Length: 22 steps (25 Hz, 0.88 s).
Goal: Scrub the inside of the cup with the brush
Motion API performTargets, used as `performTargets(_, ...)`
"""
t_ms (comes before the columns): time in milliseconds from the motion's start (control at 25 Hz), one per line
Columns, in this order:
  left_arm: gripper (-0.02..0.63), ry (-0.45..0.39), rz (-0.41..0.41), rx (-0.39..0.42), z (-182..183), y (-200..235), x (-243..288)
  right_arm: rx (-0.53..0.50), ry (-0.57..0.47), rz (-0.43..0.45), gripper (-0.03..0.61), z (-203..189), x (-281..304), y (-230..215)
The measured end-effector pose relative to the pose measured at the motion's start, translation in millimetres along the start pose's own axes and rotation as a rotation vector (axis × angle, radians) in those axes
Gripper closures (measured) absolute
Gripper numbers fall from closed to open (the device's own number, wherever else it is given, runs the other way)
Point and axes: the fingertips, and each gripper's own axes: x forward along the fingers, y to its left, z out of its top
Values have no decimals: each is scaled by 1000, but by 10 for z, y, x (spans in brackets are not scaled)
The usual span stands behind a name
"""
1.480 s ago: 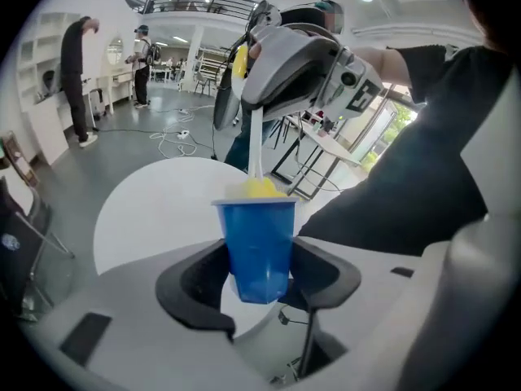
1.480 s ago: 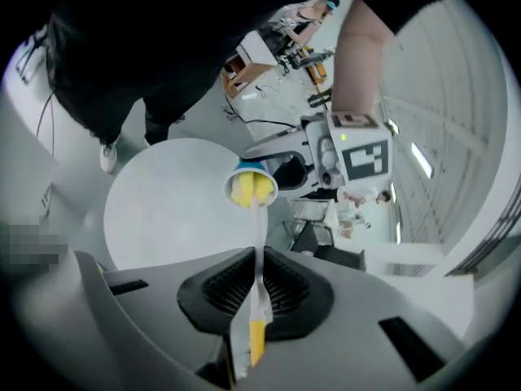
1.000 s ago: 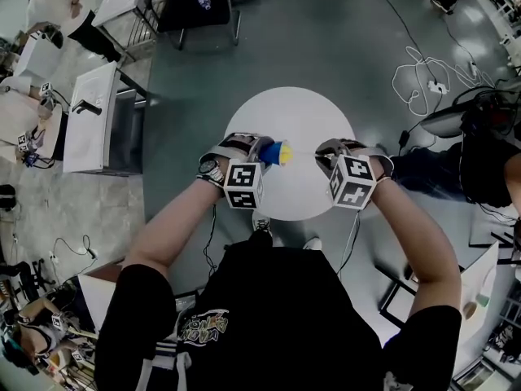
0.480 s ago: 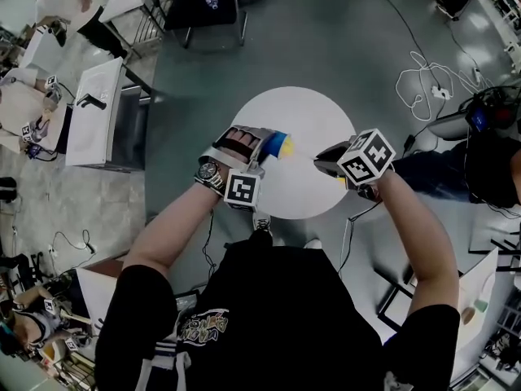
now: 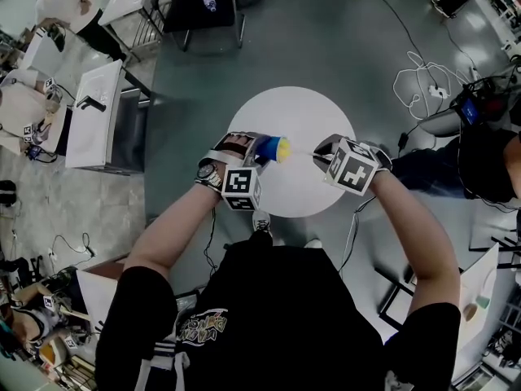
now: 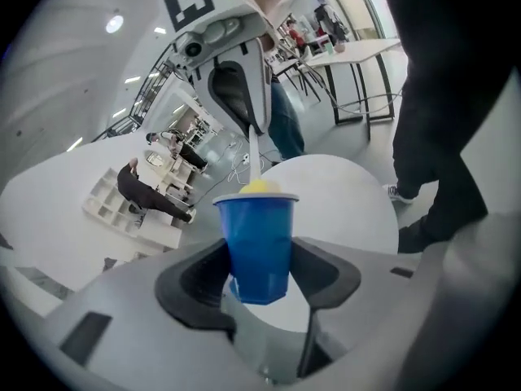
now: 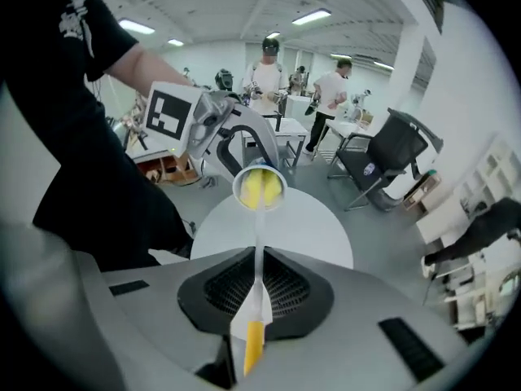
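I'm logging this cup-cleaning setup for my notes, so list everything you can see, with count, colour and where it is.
cup: one, blue, held above the table
brush: one, white handle, yellow head and yellow end; head inside the cup
table: one, white, round, below both tongs
office chair: one, black, beyond the table
cables: loose tangle, white, on the floor at the right
desk: one, white, at the left
bystanders: at least two, white shirts, by the far desks
left tongs: one, grey, shut on the cup
right tongs: one, grey, shut on the brush handle
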Motion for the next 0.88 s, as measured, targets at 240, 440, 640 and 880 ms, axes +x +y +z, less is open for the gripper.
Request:
performTargets(240, 377, -63, -126, -152, 145, -120, -22, -330, 125, -152, 535, -60, -126, -13)
performTargets(440, 377, -119, -262, -322, 13, -184, 73, -628, 196, -312, 535, 124, -95, -148)
performTargets(640, 377, -173, -366, -460, -44, -262, 108, -845, 197, -436, 535, 285, -152, -146)
performTargets(880, 377, -188, -368, -483, -73, -255, 132, -831, 175, -430, 535, 288, -136, -140)
